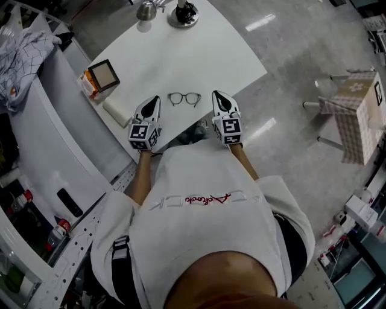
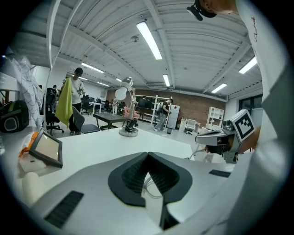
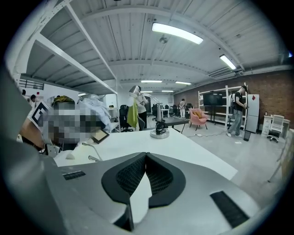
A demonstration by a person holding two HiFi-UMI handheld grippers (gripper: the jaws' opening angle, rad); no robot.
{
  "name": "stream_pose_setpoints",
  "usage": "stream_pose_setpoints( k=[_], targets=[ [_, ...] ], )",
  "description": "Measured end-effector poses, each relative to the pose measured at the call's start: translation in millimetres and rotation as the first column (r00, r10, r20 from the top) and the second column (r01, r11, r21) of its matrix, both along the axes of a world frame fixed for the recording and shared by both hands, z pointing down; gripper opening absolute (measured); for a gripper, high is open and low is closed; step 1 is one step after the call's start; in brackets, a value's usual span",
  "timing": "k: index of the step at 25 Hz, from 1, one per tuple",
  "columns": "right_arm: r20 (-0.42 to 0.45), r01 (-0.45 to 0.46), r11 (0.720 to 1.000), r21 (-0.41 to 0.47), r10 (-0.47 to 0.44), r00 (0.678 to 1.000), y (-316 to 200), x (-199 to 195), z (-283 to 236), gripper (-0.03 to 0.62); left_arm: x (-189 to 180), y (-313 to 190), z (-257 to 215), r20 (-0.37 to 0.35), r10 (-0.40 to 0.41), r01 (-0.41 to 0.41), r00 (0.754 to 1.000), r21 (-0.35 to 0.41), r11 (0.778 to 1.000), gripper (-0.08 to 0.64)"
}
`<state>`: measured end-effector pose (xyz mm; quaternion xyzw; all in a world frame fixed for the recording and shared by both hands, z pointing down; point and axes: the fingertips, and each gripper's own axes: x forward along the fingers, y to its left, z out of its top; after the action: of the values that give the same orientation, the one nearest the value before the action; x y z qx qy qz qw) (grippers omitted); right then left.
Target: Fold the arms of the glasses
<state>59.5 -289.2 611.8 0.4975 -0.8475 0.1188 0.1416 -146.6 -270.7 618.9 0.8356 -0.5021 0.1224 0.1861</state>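
Note:
A pair of dark thin-rimmed glasses (image 1: 184, 99) lies on the white table (image 1: 181, 54) near its front edge, lenses side by side. My left gripper (image 1: 156, 100) rests just left of them and my right gripper (image 1: 216, 95) just right, both pointing away from me and apart from the frame. In the left gripper view the ribbed pads (image 2: 138, 172) meet at the tip, with a thin curve of the glasses' wire (image 2: 148, 186) showing behind them. In the right gripper view the pads (image 3: 158, 174) are pressed together with nothing between them.
A framed tablet (image 1: 103, 75) on an orange box and a white roll (image 1: 117, 111) sit at the table's left edge. A lamp base (image 1: 183, 14) and a metal pot (image 1: 146, 10) stand at the far end. A chair (image 1: 353, 114) stands on the floor to the right.

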Motion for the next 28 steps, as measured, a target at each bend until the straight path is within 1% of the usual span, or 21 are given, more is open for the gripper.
stream_pose_setpoints(
  k=[2, 6, 8, 10, 12, 13, 14, 16, 18, 20, 21, 23, 25, 26, 27, 28],
  targets=[
    [0.003, -0.014, 0.999, -0.036, 0.015, 1.000, 7, 1, 11, 0.015, 1, 5, 9, 0.009, 0.014, -0.013, 1.000, -0.026, 1.000, 0.026],
    [0.021, -0.034, 0.993, -0.113, 0.037, 0.999, 21, 3, 38, 0.015, 1, 16, 28, 0.005, 0.021, -0.021, 1.000, -0.079, 0.997, 0.026],
    [0.041, -0.037, 0.987, -0.156, 0.044, 0.998, 28, 2, 52, 0.015, 0, 20, 38, 0.020, 0.038, -0.036, 0.999, -0.101, 0.994, 0.026],
    [0.049, -0.022, 0.983, -0.182, 0.031, 0.998, 33, -1, 64, 0.015, -1, 20, 46, 0.050, 0.068, -0.062, 0.996, -0.114, 0.992, 0.026],
    [0.019, 0.021, 0.980, -0.198, -0.018, 1.000, 36, -7, 73, 0.015, -3, 18, 54, 0.094, 0.109, -0.097, 0.990, -0.125, 0.987, 0.026],
    [-0.016, 0.053, 0.978, -0.200, -0.058, 0.998, 37, -10, 77, 0.015, -4, 17, 58, 0.121, 0.134, -0.118, 0.984, -0.130, 0.984, 0.026],
    [-0.062, 0.092, 0.976, -0.198, -0.106, 0.992, 39, -13, 81, 0.015, -4, 15, 62, 0.150, 0.164, -0.144, 0.975, -0.133, 0.981, 0.026],
    [-0.167, 0.177, 0.966, -0.187, -0.209, 0.963, 39, -19, 89, 0.015, -2, 11, 65, 0.208, 0.229, -0.205, 0.951, -0.133, 0.970, 0.026],
    [-0.258, 0.257, 0.950, -0.180, -0.298, 0.919, 36, -23, 94, 0.015, 1, 7, 70, 0.272, 0.301, -0.273, 0.914, -0.136, 0.952, 0.026],
    [-0.317, 0.324, 0.927, -0.188, -0.369, 0.874, 33, -24, 100, 0.015, 3, 7, 78, 0.340, 0.372, -0.342, 0.864, -0.147, 0.928, 0.026],
    [-0.339, 0.358, 0.913, -0.195, -0.405, 0.849, 32, -25, 103, 0.015, 4, 8, 81, 0.373, 0.407, -0.377, 0.834, -0.153, 0.913, 0.026],
    [-0.378, 0.431, 0.878, -0.210, -0.479, 0.792, 32, -28, 108, 0.015, 6, 7, 85, 0.435, 0.481, -0.455, 0.761, -0.170, 0.874, 0.026],
    [-0.413, 0.500, 0.836, -0.225, -0.547, 0.728, 33, -32, 112, 0.015, 9, 6, 90, 0.481, 0.550, -0.529, 0.683, -0.194, 0.826, 0.026],
    [-0.428, 0.526, 0.818, -0.231, -0.571, 0.701, 34, -33, 114, 0.015, 10, 7, 92, 0.495, 0.579, -0.559, 0.648, -0.207, 0.803, 0.026],
    [-0.436, 0.545, 0.804, -0.237, -0.590, 0.680, 35, -34, 115, 0.015, 11, 7, 95, 0.501, 0.603, -0.584, 0.620, -0.219, 0.782, 0.026],
    [-0.437, 0.559, 0.793, -0.244, -0.604, 0.667, 36, -35, 117, 0.018, 13, 7, 97, 0.500, 0.623, -0.604, 0.602, -0.226, 0.764, 0.026]
  ],
)
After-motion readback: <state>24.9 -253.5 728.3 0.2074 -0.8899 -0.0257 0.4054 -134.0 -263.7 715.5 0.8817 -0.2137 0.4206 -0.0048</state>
